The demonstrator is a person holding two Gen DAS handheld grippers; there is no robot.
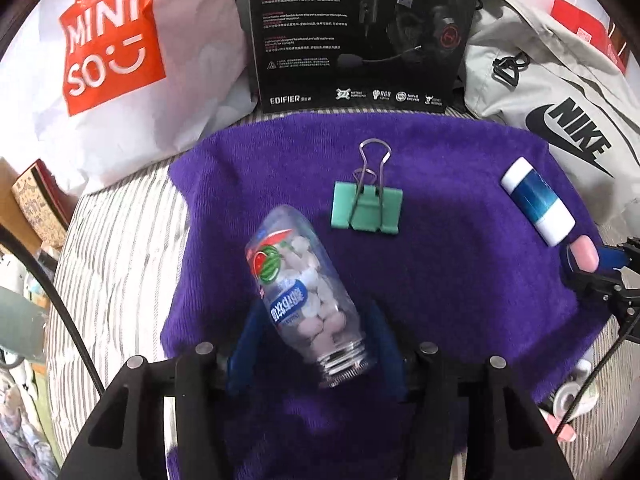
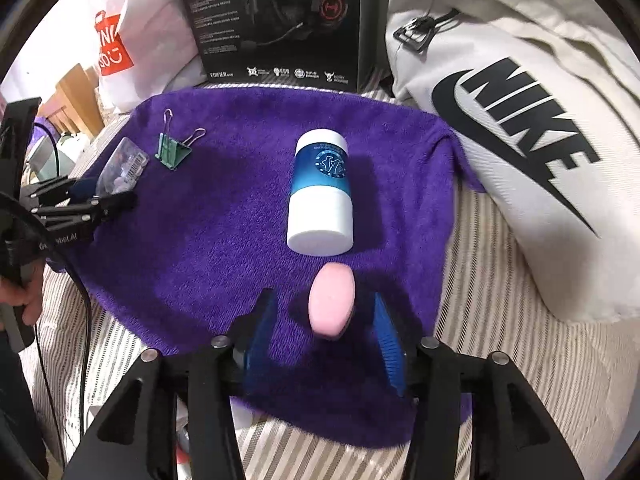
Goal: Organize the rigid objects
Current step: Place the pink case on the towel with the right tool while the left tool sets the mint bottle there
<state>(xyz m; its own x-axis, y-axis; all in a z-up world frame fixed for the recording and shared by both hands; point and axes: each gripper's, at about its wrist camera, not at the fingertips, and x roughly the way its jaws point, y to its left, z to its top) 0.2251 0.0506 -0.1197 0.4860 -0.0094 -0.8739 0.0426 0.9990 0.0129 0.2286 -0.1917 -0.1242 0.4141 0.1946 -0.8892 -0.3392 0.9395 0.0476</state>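
Observation:
A clear capless candy bottle [image 1: 304, 288] lies tilted on the purple towel [image 1: 460, 280], its threaded neck between the blue fingers of my left gripper [image 1: 316, 308], which stands open close around it. A green binder clip [image 1: 366, 210] lies beyond it, and a blue-and-white cylinder [image 1: 536, 202] lies at the right. In the right wrist view a pink oval eraser [image 2: 332, 306] sits between the wide-open fingers of my right gripper [image 2: 323, 296], touching neither finger. The cylinder [image 2: 320, 194] lies just ahead, with the clip [image 2: 174, 152] and the bottle [image 2: 122, 166] far left by my left gripper [image 2: 104, 196].
A black headset box [image 1: 360, 32] stands behind the towel. A white shopping bag [image 1: 112, 60] lies at the back left and a pale Nike bag [image 2: 520, 128] along the right. Striped bedding [image 1: 120, 260] surrounds the towel. A hand [image 2: 24, 296] holds the left gripper's handle.

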